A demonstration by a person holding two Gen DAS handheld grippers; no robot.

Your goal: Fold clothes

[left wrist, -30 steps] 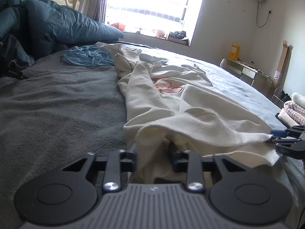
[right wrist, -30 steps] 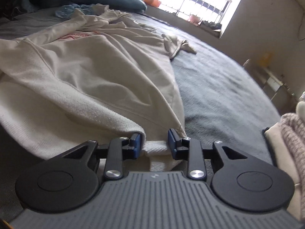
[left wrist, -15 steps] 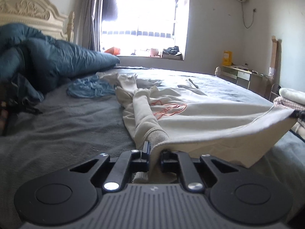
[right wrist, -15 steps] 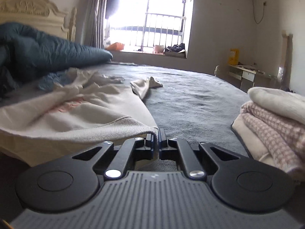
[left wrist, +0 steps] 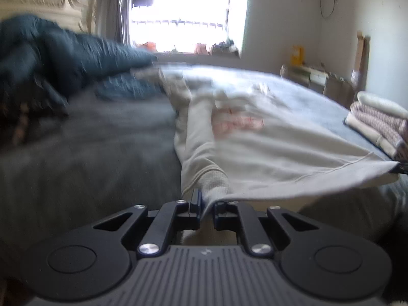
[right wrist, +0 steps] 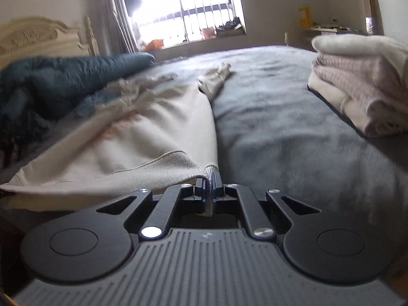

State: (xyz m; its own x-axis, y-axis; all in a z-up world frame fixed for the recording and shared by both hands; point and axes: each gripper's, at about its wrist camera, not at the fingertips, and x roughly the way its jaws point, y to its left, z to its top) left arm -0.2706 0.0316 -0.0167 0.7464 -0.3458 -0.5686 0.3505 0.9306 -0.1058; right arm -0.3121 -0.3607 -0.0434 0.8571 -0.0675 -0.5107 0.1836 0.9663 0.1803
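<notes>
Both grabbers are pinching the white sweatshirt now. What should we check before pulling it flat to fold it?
1. Left gripper clamped on the cream sweatshirt hem: ok.
2. Right gripper clamped on the other hem corner: ok.
3. Hem stretched between the two grippers without sagging: ok.
4. Left sleeve laid out flat: not ok, it is bunched along the body.
5. Far sleeve flat: not ok, crumpled.
6. Folded clothes stack apart from the sweatshirt: ok.
</notes>
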